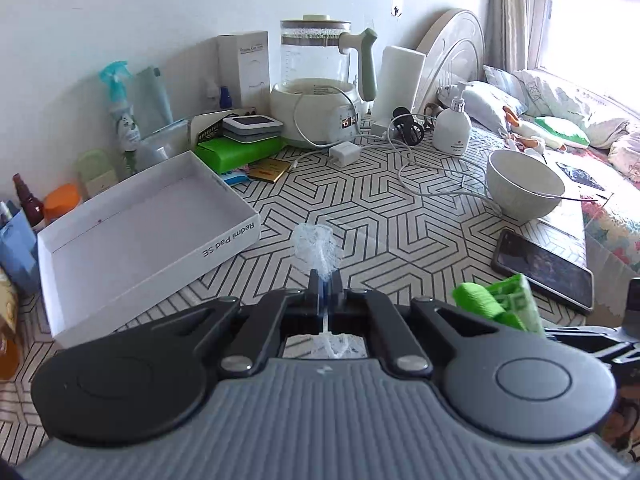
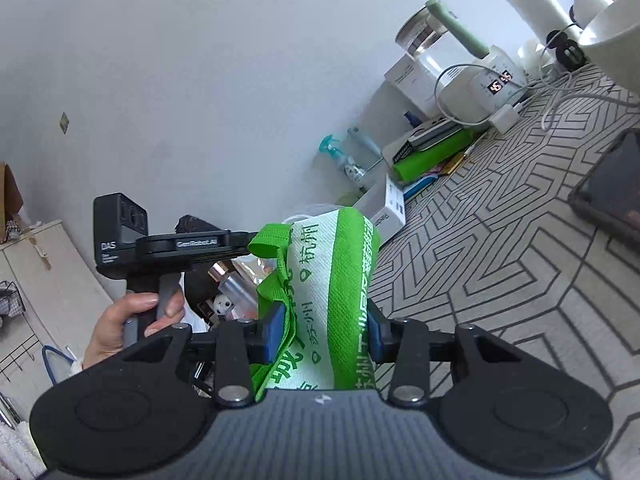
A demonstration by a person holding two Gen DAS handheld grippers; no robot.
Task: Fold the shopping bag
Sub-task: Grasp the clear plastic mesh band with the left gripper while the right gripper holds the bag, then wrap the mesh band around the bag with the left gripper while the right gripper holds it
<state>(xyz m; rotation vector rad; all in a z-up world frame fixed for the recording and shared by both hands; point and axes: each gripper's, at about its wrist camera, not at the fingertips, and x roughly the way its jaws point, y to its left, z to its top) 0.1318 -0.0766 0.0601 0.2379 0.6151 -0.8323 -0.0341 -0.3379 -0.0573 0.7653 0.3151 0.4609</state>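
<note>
Green and white fabric is filling the middle of the right wrist view: the shopping bag (image 2: 320, 300), bunched into a thick roll, is sitting between the blue pads of the right claw (image 2: 327, 330), which is squeezing it from both sides. In the left wrist view only a green corner of that bag (image 1: 500, 300) is peeking in at lower right.

The left claw (image 1: 325, 280) is pressed together, pinching a wisp of clear crinkled plastic film (image 1: 316, 248) that is sticking up past its tips.

Around them, the patterned counter (image 1: 380, 216) is crowded. A white box lid (image 1: 148, 236) is lying open at left of the left wrist view, a white bowl (image 1: 524, 188) is sitting at right with a dark phone (image 1: 544, 268) just below it, and a glass kettle (image 1: 320, 80) is standing at the back with white cables (image 1: 420, 160) trailing forward. A pump bottle (image 1: 454, 124) is standing near the kettle, and a spray bottle (image 1: 120, 100) is leaning by the wall at upper left. The stretch of counter straight ahead of the left claw is lying bare.

The right wrist view alone is showing a hand (image 2: 132, 328) at lower left gripping the handle of the left tool, seen side-on. The left wrist view alone is showing a bed with pillows (image 1: 560, 120) at far right under a bright window.
</note>
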